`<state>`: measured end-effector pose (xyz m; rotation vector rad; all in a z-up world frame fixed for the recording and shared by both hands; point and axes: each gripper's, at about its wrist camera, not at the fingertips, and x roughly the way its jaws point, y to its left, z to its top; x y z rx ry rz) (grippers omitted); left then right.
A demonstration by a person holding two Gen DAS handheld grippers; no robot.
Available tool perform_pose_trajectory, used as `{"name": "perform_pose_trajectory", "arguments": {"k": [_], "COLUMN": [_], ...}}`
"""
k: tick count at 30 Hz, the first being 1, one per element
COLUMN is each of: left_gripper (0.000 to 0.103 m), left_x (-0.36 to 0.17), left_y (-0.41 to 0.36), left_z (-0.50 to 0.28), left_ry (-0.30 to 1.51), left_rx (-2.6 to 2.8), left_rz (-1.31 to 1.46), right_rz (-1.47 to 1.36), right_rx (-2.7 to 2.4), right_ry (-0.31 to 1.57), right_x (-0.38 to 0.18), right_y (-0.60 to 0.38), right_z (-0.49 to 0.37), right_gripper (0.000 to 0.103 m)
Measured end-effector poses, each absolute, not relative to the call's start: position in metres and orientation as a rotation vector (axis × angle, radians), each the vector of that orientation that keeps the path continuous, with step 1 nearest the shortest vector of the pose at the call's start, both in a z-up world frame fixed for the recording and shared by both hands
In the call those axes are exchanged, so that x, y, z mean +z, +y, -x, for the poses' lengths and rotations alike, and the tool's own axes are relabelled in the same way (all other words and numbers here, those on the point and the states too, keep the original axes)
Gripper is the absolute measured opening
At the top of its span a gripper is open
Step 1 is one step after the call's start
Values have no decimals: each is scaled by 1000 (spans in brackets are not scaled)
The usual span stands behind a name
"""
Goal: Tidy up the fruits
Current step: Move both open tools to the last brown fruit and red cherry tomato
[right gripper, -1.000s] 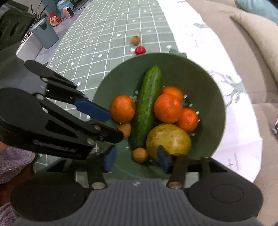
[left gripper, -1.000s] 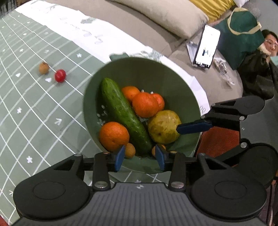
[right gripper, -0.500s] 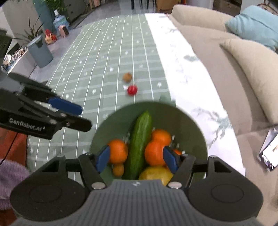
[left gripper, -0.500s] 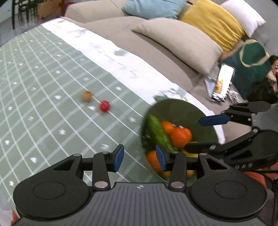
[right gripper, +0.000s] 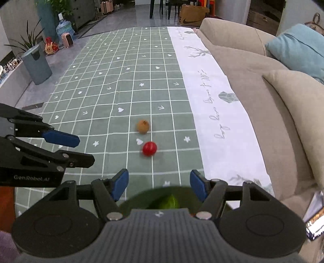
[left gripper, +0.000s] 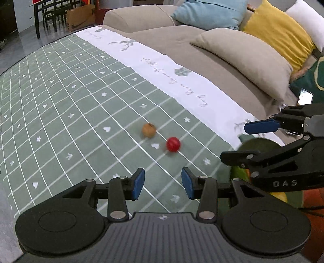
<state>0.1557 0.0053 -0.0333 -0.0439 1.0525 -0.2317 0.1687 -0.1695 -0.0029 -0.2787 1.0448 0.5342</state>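
The left gripper (left gripper: 163,183) hangs over the green checked cloth (left gripper: 81,113) with its two blue pads parted to a middling gap and nothing between them. The right gripper (right gripper: 159,185) stands somewhat wider, also empty, its pads apart above the far rim of the green bowl (right gripper: 141,199).

From the right wrist view only a blurred arc of that bowl shows at the near edge, with one green fruit (right gripper: 169,202) visible inside; the rest of its contents are hidden behind the gripper body. In the left wrist view the bowl sits at the right, mostly covered by the other gripper.

Two small fruits lie loose on the cloth, beyond both grippers. One is a red round fruit (right gripper: 149,148), the nearer of the pair. The other is a brown round fruit (right gripper: 143,126), just beyond it and slightly left. They are near each other but not touching, and both are apart from the bowl.

A white strip with grey script and leaf prints (right gripper: 206,97) borders the cloth on the right. Past it runs a beige sofa (left gripper: 182,44) bearing four cushions in the left wrist view: one beige (left gripper: 249,58), one blue (left gripper: 208,14), one yellow (left gripper: 281,34), one white (left gripper: 307,18). Far left in the right wrist view stand one grey bin (right gripper: 37,64) and a potted plant (right gripper: 28,41).
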Motion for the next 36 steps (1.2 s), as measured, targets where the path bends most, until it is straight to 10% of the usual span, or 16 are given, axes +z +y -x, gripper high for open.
{"name": "perform_pose_trajectory", "arguments": {"k": [36], "left_gripper": [47], "left_x": [-98], "left_y": [21], "left_z": [-244], "left_ry": [1080], "left_rx": [-280], "left_rz": [51], "right_rz": [255], "right_rx": [655], "right_ry": [1246], "right_x": [-98], "right_y": [-114], "right_z": [-254], "right_gripper": [24]}}
